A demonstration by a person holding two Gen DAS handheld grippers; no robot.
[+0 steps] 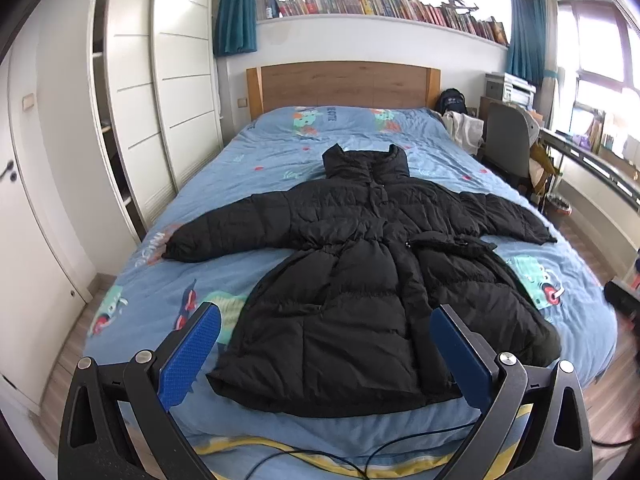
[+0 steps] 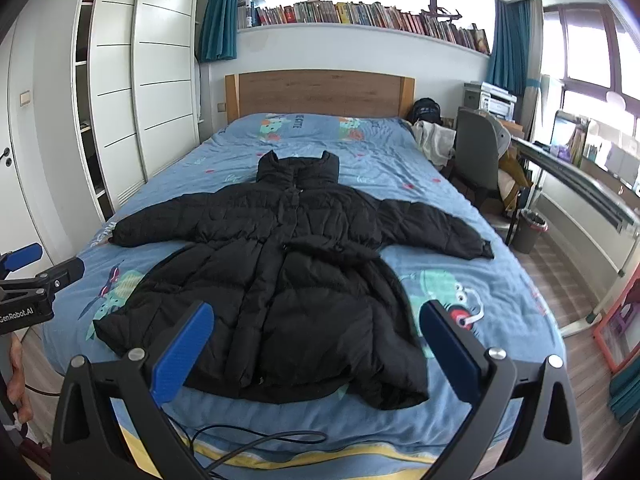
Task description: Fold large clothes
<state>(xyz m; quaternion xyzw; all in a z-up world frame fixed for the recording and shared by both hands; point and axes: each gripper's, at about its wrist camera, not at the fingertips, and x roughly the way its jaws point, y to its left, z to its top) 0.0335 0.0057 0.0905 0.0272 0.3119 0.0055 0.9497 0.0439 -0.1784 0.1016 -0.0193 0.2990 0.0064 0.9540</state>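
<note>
Bedroom, blue printed bed (image 1: 256, 168). Black puffer coat (image 1: 360, 272) is laid flat at bed centre, front up, sleeves spread, hem nearest the foot. Left tool (image 1: 326, 354) and right tool (image 2: 316, 348) are held spread wide above the hem, empty. Risks judged: slippery padded fabric slipping from a shallow pinch; cables (image 2: 256, 440) below the hem snagging.

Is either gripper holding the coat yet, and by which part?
Nothing is held. Left gripper and right gripper are both open above the black puffer coat.
</note>
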